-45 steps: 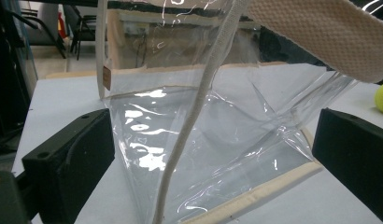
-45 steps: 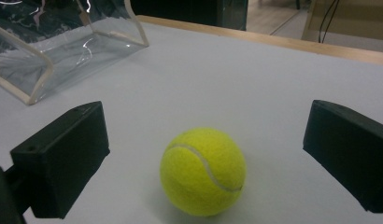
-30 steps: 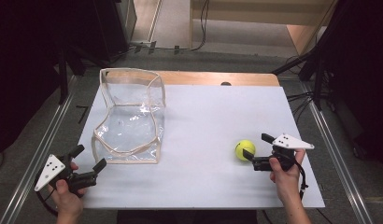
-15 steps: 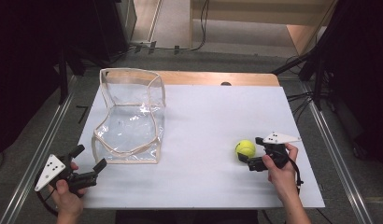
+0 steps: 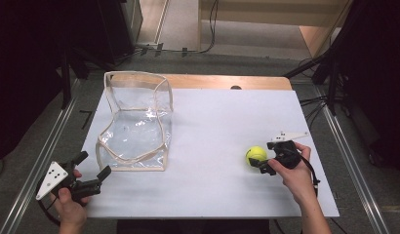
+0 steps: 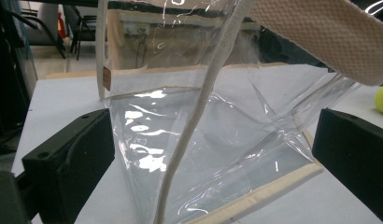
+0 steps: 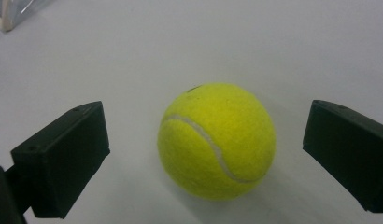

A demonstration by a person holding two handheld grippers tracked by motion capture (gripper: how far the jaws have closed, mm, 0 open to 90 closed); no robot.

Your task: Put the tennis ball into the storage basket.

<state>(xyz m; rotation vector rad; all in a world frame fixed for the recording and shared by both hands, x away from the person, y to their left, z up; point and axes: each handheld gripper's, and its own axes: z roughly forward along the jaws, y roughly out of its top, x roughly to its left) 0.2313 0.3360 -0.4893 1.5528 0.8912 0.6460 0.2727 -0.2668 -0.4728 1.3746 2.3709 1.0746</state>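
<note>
White sheeting covers the counter (image 5: 208,141) in the high view, with a strip of bare wood along its far edge. A clear plastic bag (image 5: 134,122) with cream trim stands open-topped on the left part of the counter, and a yellow tennis ball (image 5: 256,155) rests on the right part, well apart from the bag. The right gripper (image 5: 261,165) sits just beside the ball on its near right side, held by the right hand (image 5: 298,175), its grey plate pointing away from the ball. The left gripper (image 5: 93,170) is held low at the near left corner by the left hand (image 5: 69,204), close to the bag's near bottom edge, its fingers spread with nothing between them. In the left gripper view the two black fingers (image 6: 70,163) stand wide apart at either side, and the bag (image 6: 217,154) rises between and beyond them, its cream seam (image 6: 189,130) running down the middle and a woven strap (image 6: 329,37) crossing the top right; a sliver of the ball (image 6: 382,99) shows at the right edge. In the right gripper view the fingers (image 7: 63,154) are wide open and the ball (image 7: 216,140) lies on the white surface centred between them, touching neither, while a corner of the bag (image 7: 14,11) shows at the top left.
</note>
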